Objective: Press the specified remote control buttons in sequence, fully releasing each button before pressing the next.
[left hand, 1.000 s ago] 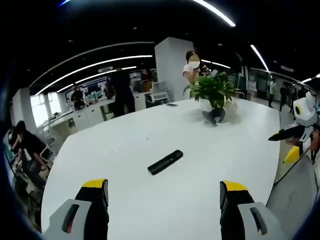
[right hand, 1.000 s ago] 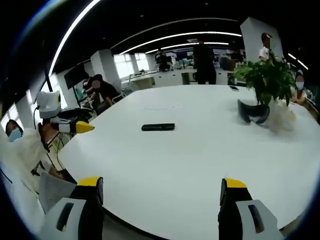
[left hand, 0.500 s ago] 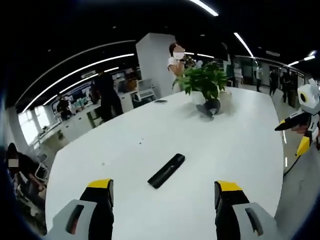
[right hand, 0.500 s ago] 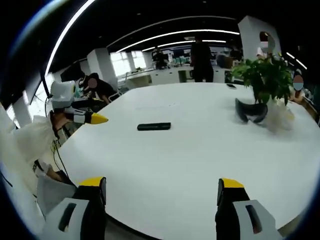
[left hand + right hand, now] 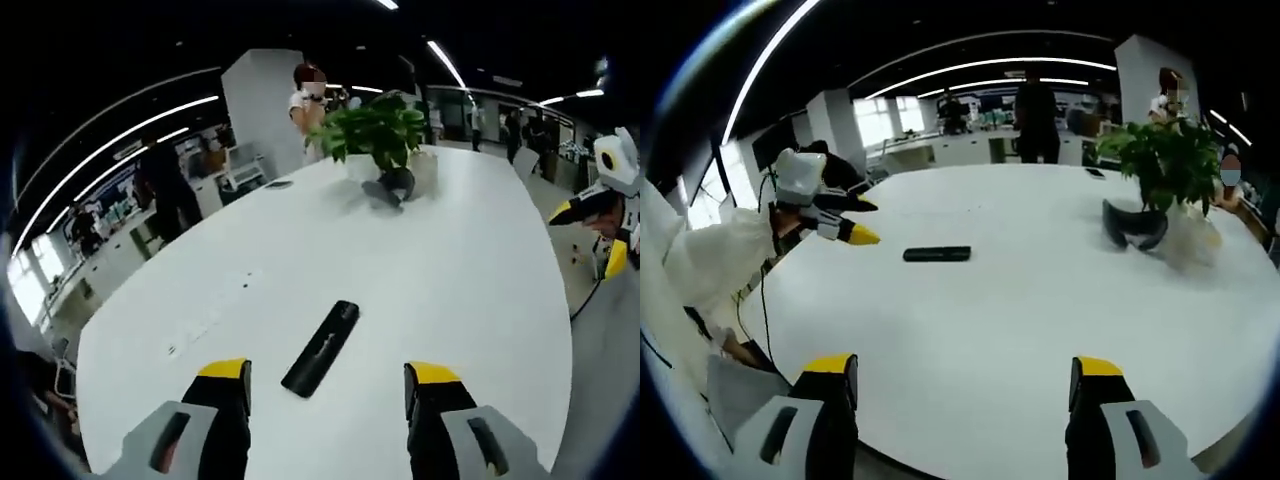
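Note:
A black remote control (image 5: 321, 347) lies flat on the white table (image 5: 470, 270), just beyond my left gripper (image 5: 326, 378), whose jaws stand open on either side of its near end without touching it. In the right gripper view the same remote (image 5: 936, 254) lies far off at the table's left part. There the left gripper (image 5: 855, 222) comes in from the left, yellow tips close to the remote. My right gripper (image 5: 956, 372) is open and holds nothing, over the table's near edge. It also shows at the right edge of the left gripper view, right gripper (image 5: 590, 225).
A potted green plant (image 5: 378, 128) with a dark object (image 5: 388, 187) at its foot stands at the table's far side. A small dark item (image 5: 279, 184) lies near the far edge. People stand and sit beyond the table. A person's white sleeve (image 5: 700, 270) is at the left.
My left gripper has moved forward and down over the table, so the remote now lies right before its jaws. In the right gripper view it has closed in on the remote. The remote has not moved.

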Motion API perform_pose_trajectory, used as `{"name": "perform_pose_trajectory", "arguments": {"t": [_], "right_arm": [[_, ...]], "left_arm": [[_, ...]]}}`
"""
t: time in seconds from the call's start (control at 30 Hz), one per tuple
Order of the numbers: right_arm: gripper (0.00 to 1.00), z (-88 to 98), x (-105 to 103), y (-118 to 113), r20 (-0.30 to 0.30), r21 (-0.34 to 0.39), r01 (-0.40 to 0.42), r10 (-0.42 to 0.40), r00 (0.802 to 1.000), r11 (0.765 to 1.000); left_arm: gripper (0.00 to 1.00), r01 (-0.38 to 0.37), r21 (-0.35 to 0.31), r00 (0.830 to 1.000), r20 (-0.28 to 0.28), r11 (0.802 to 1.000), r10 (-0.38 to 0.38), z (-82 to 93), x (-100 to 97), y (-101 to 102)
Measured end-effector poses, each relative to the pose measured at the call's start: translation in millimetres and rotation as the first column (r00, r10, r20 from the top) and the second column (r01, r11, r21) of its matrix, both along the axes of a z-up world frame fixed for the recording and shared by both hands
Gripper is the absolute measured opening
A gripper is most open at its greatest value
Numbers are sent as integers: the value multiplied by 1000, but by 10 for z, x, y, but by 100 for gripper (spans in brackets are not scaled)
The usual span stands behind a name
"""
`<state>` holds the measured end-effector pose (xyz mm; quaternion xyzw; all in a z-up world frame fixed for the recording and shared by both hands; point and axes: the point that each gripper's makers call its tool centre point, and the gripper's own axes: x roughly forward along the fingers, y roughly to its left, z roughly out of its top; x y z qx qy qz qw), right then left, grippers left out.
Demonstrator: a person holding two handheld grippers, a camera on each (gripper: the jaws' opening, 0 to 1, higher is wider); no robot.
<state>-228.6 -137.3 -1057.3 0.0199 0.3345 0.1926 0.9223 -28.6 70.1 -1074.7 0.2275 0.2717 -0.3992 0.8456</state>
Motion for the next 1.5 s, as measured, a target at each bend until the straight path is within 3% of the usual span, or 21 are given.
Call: {"name": "perform_pose_trajectory", "arguments": {"t": [0.17, 0.4, 0.53, 0.73, 1.03, 1.23, 1.37, 1.5], "right_arm": [[89, -33, 3, -53, -14, -25, 15, -15, 1000, 1000], [90, -52, 36, -110, -26, -37, 33, -34, 999, 999], [90, -62, 52, -145, -32, -37, 49, -51, 998, 998], [90, -113, 78, -190, -50, -44, 57, -60, 997, 997], [90, -149, 138, -281, -54, -45, 81, -83, 995, 996], [89, -188, 154, -295, -63, -49, 79, -82, 995, 996], [89, -201, 169, -285, -65, -51, 74, -77, 995, 996], [89, -210, 173, -269, -67, -57, 62, -66, 996, 996]], "left_arm": [[61, 58, 55, 998, -13, 997, -58, -112, 147, -48], [53, 136, 114, 985, -121, 984, -122, -426, 252, -66], [47, 187, 161, 975, -149, 969, -164, -578, 352, -81], [45, 253, 248, 958, -202, 935, -205, -805, 448, -62], [43, 291, 354, 939, -286, 889, -193, -1070, 524, 58], [42, 321, 388, 925, -323, 864, -199, -1196, 523, 80], [41, 331, 380, 918, -342, 864, -201, -1185, 543, 71], [39, 363, 358, 892, -401, 860, -210, -1210, 527, 64]]}}
